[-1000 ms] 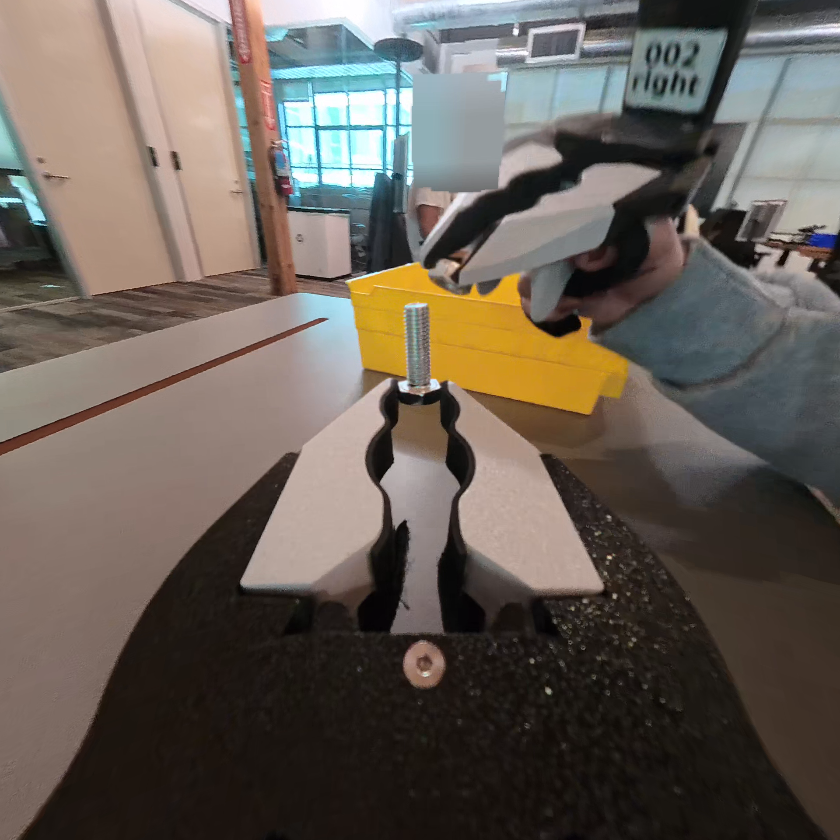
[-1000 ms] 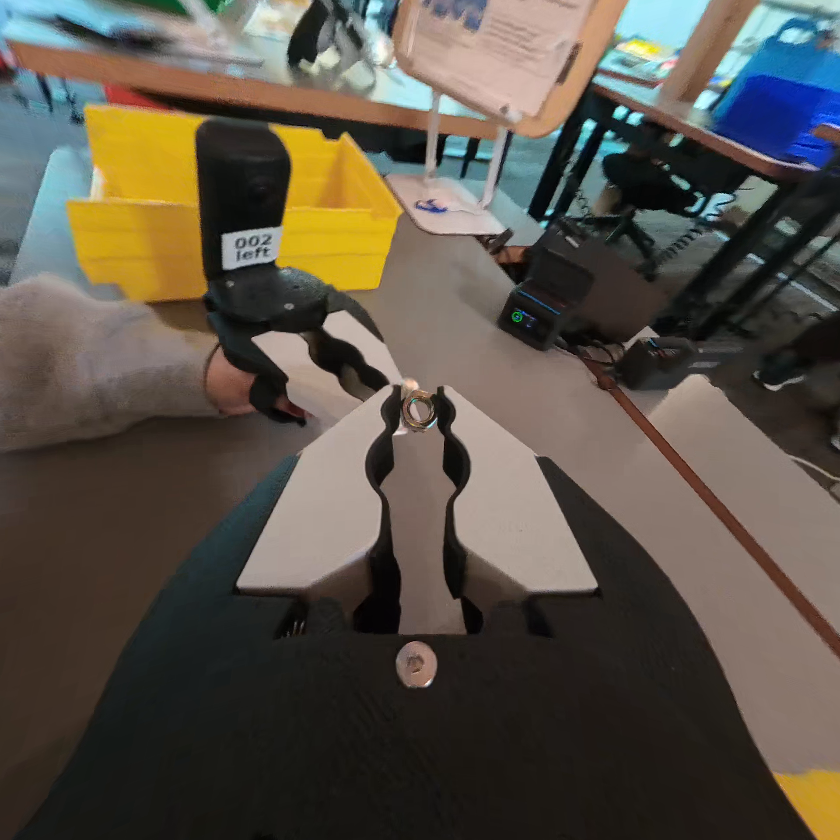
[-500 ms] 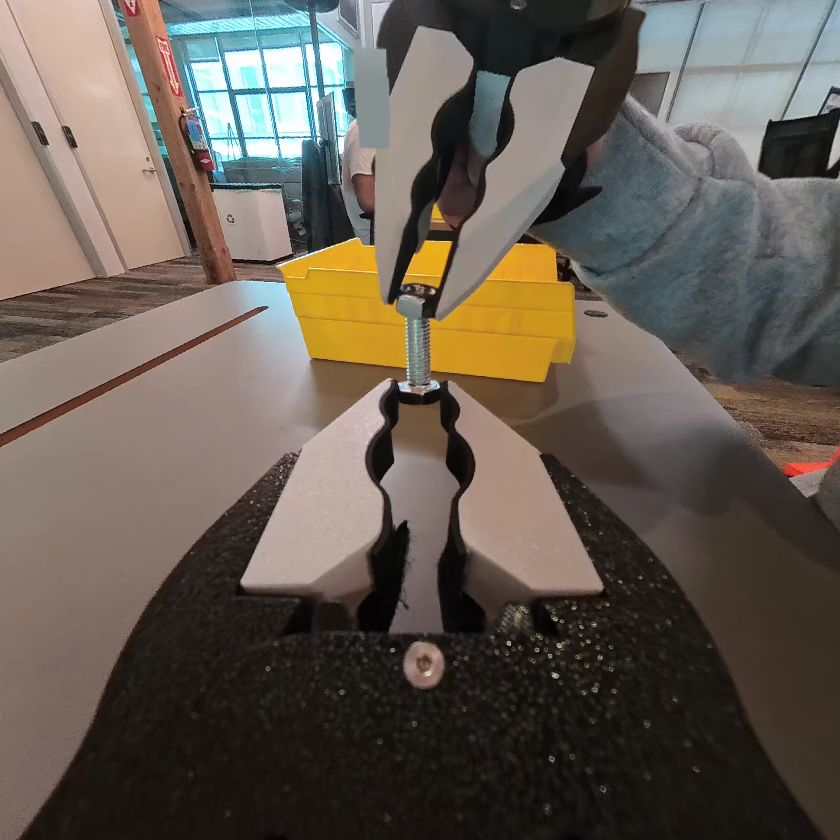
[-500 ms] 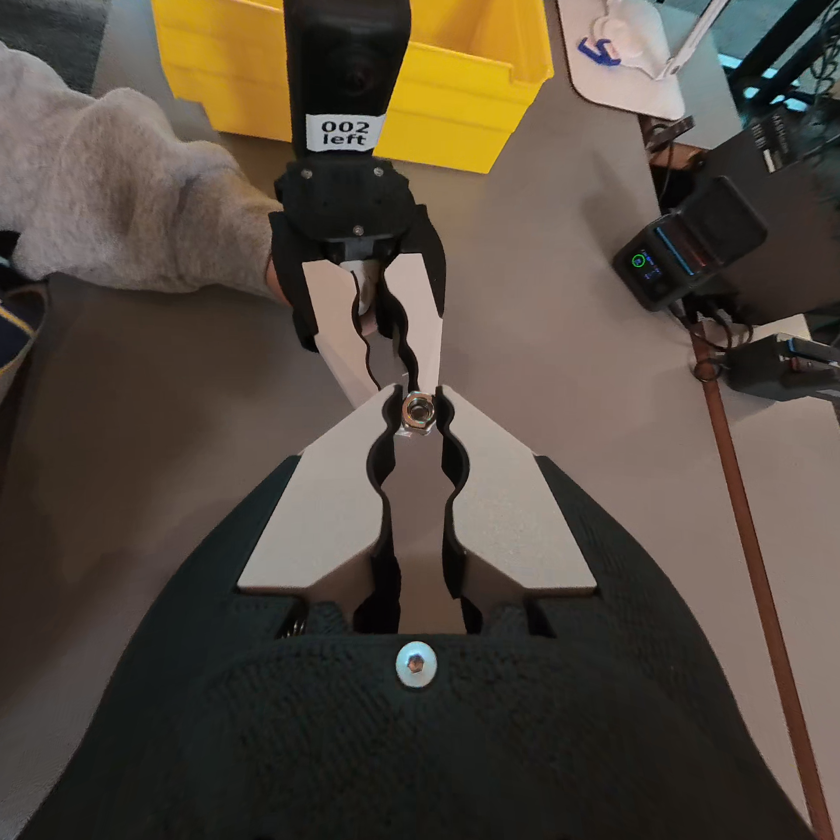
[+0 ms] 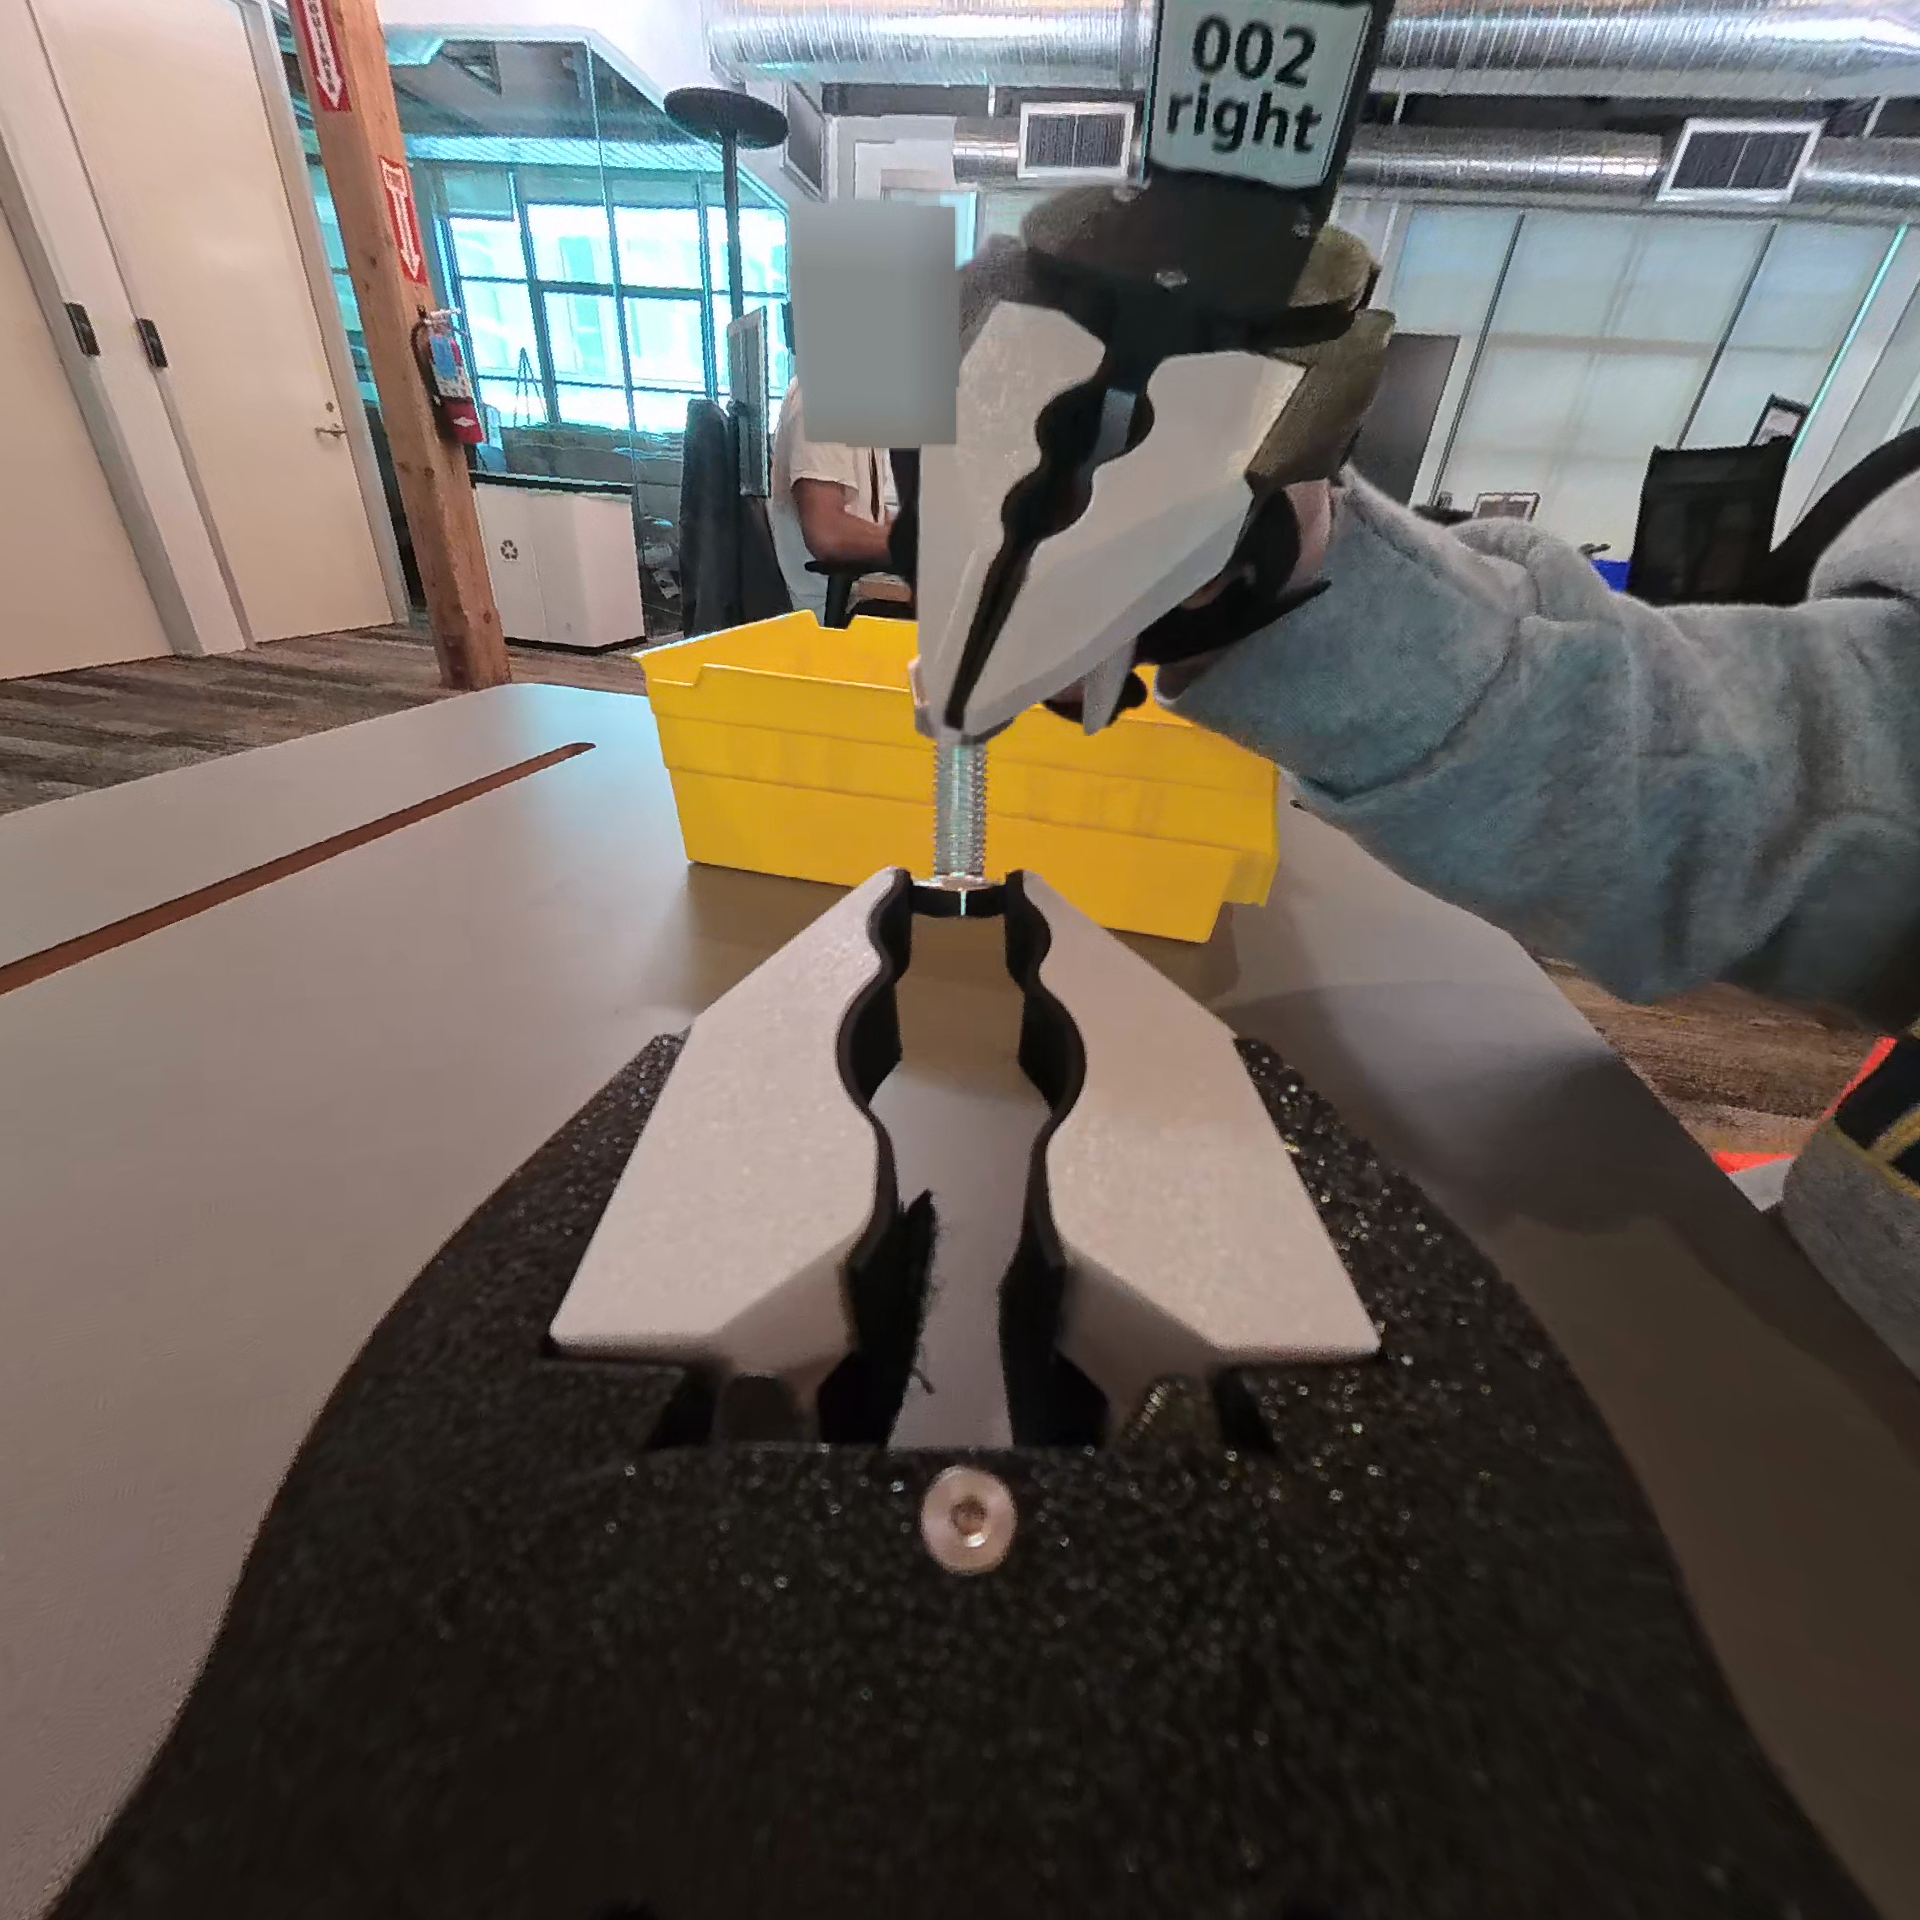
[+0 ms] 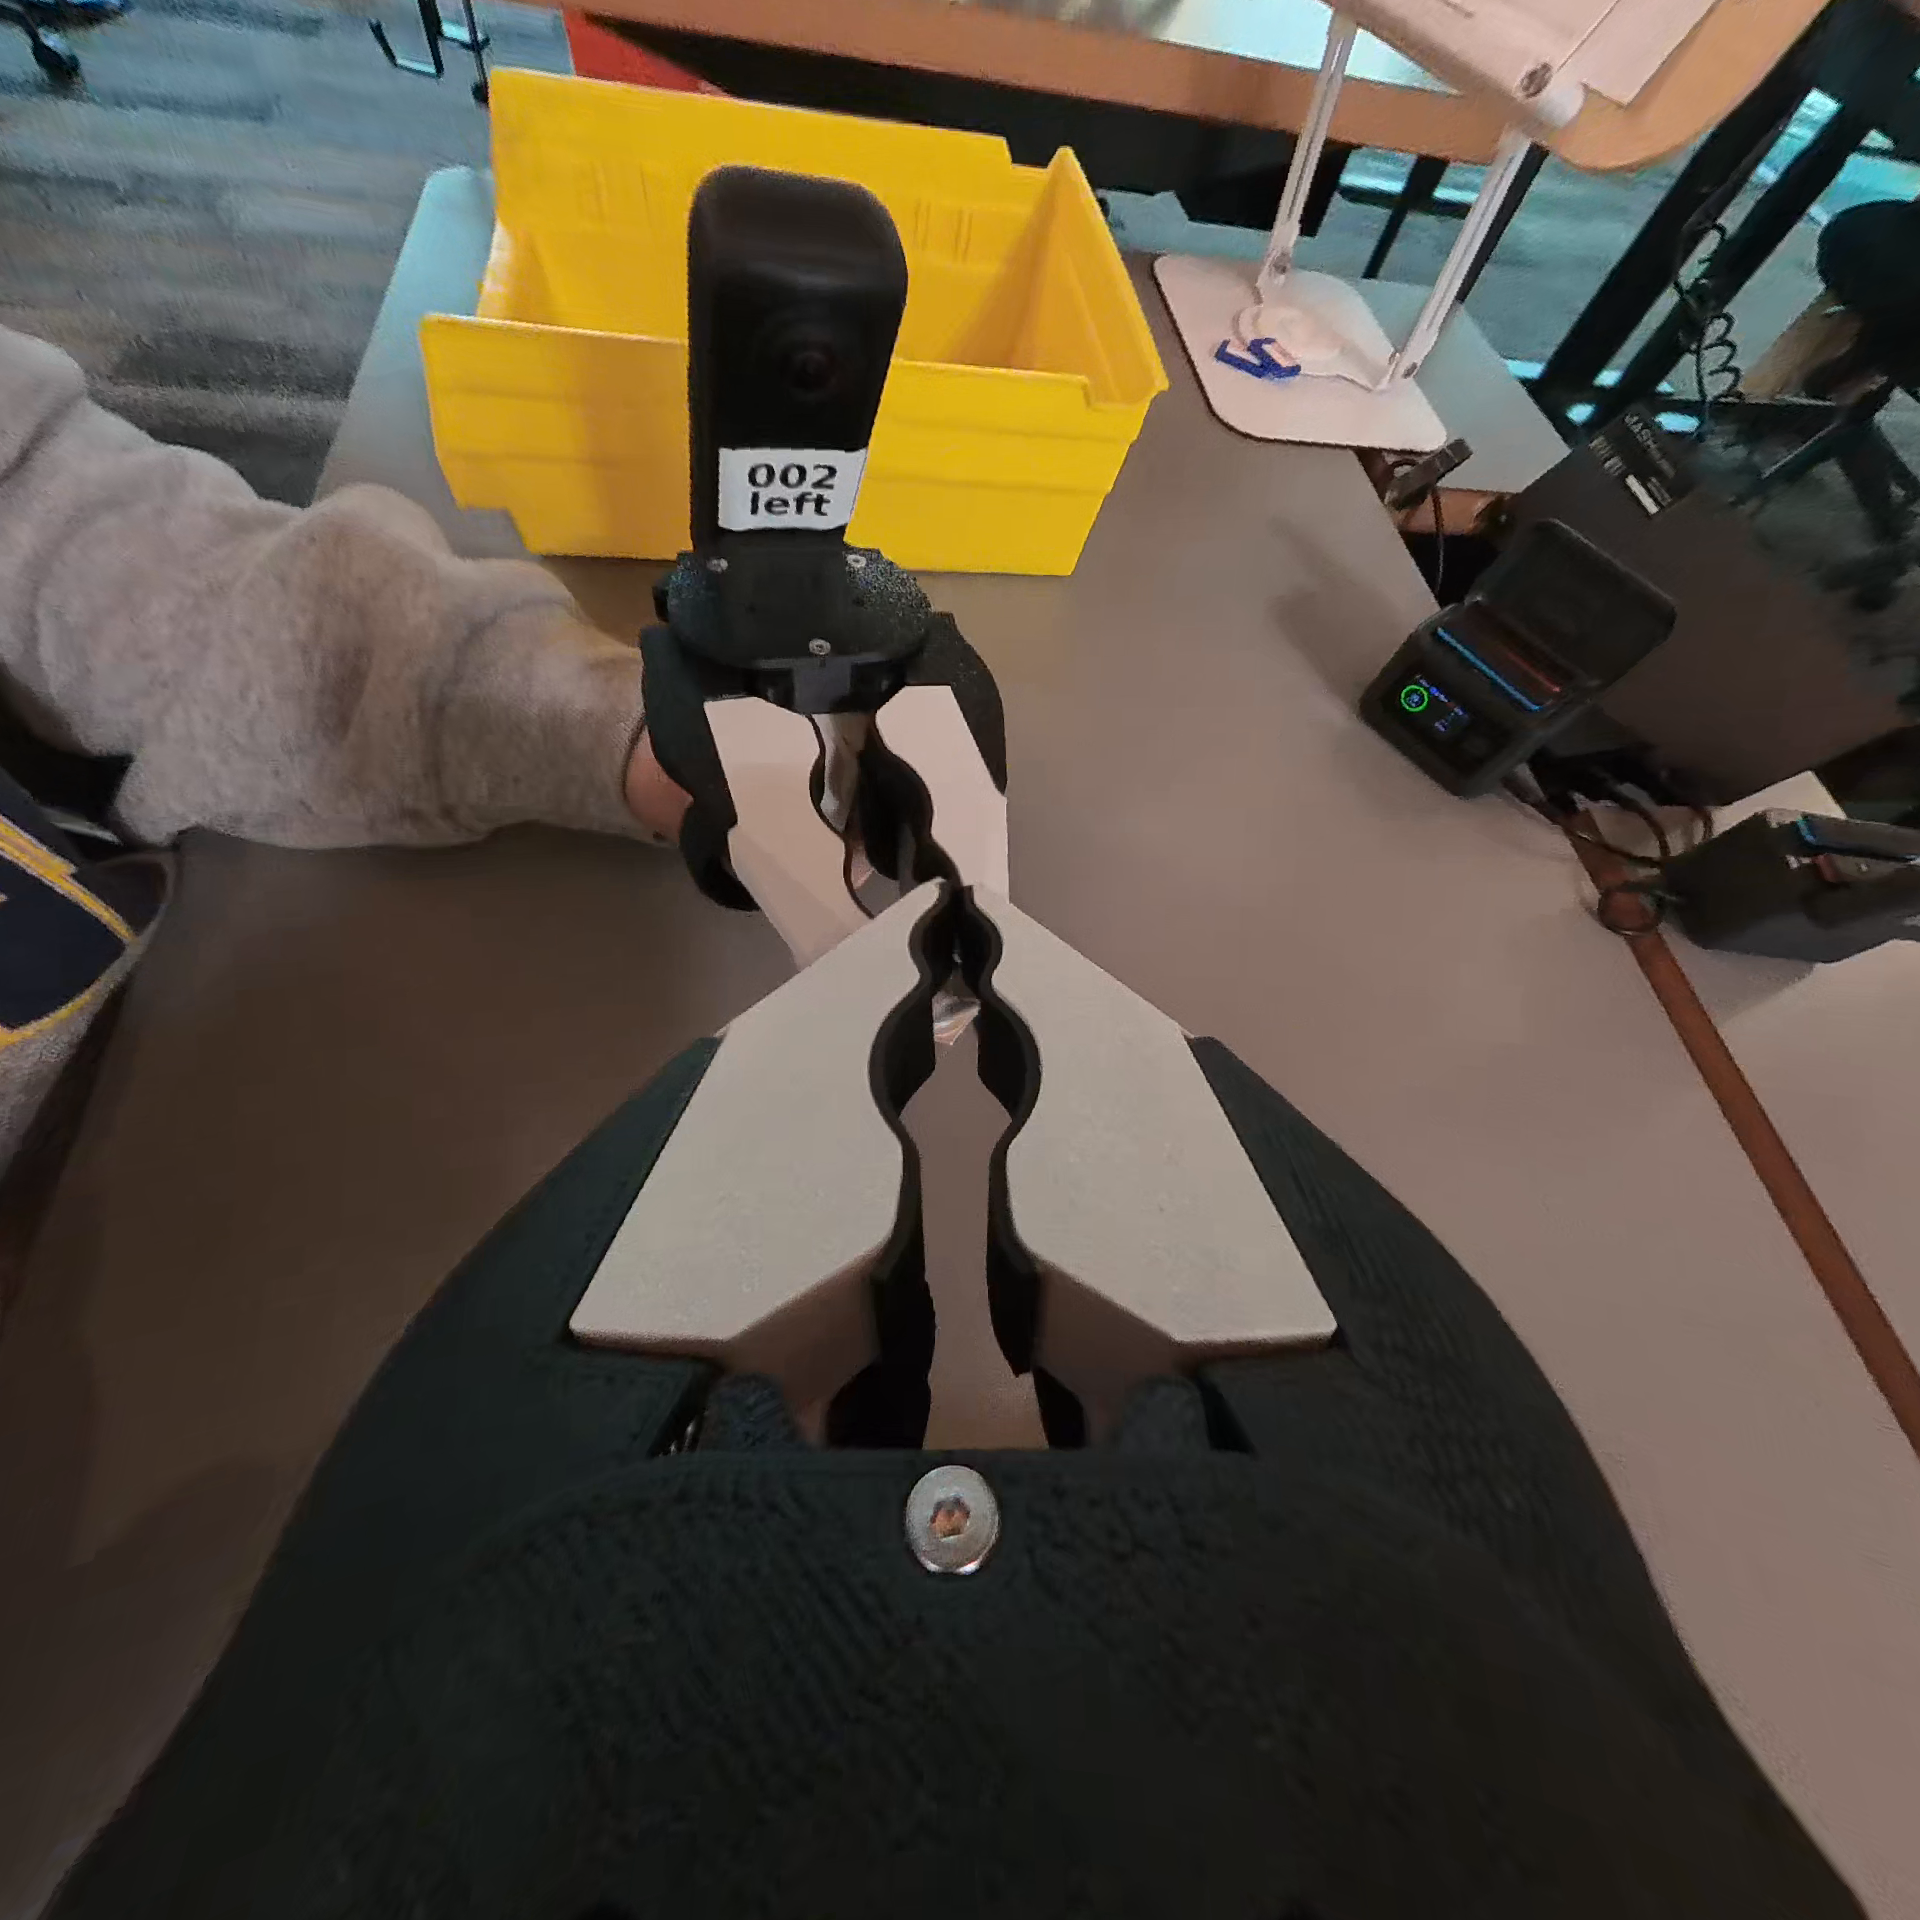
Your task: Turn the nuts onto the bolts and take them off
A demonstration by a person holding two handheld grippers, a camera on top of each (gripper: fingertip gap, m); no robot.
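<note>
A silver bolt [image 5: 958,810] stands upright on the grey table [image 5: 312,1039]. My left gripper [image 5: 961,896] lies low on the table and is shut on the bolt's head. My right gripper [image 5: 951,717] comes down from above and is shut at the bolt's top end. In the right wrist view its jaws [image 6: 958,906] stand almost together. Only a glint of bright metal, the nut [image 6: 951,1013], shows between them just behind the tips. The left gripper [image 6: 883,831] shows beyond, its tips hidden under my right fingers [image 6: 1091,1143].
A yellow bin [image 5: 935,790] stands just behind the bolt; it also shows in the right wrist view [image 6: 987,457]. A white stand base [image 6: 1309,364], black devices [image 6: 1496,686] and cables lie to the right. A person sits in the background. My left and right fingertips are right by each other.
The right gripper brought the nut down onto the bolt's top, then twisted around it. Its jaws stand closer together now and hide the nut. The left gripper stayed shut on the bolt.
</note>
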